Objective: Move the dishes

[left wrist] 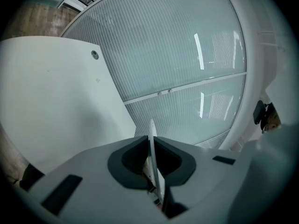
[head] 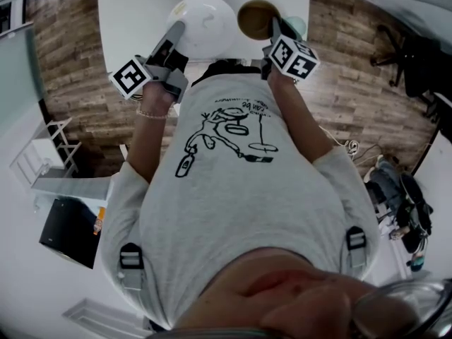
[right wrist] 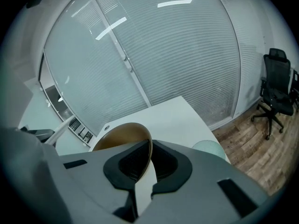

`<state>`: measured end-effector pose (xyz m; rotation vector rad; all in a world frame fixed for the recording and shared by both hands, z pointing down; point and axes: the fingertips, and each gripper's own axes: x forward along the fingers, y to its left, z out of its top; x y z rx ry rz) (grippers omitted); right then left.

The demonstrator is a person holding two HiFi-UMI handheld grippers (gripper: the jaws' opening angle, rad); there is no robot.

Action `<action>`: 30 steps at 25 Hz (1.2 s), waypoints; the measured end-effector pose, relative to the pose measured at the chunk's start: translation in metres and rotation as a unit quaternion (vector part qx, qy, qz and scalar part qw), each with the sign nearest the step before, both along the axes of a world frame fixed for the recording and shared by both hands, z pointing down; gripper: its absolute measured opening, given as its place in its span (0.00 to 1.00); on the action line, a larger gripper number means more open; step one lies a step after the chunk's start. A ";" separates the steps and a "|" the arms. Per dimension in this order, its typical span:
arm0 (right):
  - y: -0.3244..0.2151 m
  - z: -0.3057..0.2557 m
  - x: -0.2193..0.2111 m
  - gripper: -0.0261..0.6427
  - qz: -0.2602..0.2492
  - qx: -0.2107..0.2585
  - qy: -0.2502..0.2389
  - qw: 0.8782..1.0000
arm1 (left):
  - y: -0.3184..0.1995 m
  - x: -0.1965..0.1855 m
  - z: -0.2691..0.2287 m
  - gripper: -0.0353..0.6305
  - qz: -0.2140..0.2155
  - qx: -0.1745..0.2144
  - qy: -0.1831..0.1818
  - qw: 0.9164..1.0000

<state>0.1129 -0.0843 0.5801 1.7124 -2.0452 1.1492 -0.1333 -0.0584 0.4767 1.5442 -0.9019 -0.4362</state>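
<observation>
A white plate (head: 206,21) hangs over the near part of the white table (head: 134,13), and my left gripper (head: 178,28) is shut on its near-left rim. In the left gripper view the plate (left wrist: 152,139) shows edge-on, pinched between the jaws of the left gripper (left wrist: 152,149). A brown bowl (head: 256,18) sits to the plate's right, with my right gripper (head: 276,25) shut on its right rim. In the right gripper view the bowl's rim (right wrist: 125,135) runs between the jaws of the right gripper (right wrist: 150,154), above the table (right wrist: 177,115).
A pale green dish (head: 298,25) (right wrist: 211,148) lies on the table just right of the right gripper. Frosted glass walls (left wrist: 187,55) stand behind the table. A black office chair (right wrist: 276,94) is on the wood floor to the right. A white rack (head: 42,157) stands at my left.
</observation>
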 end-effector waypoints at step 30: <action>0.002 0.150 0.005 0.10 0.033 -0.057 0.070 0.995 | 0.007 -0.001 0.025 0.08 0.010 -0.024 -0.005 1.000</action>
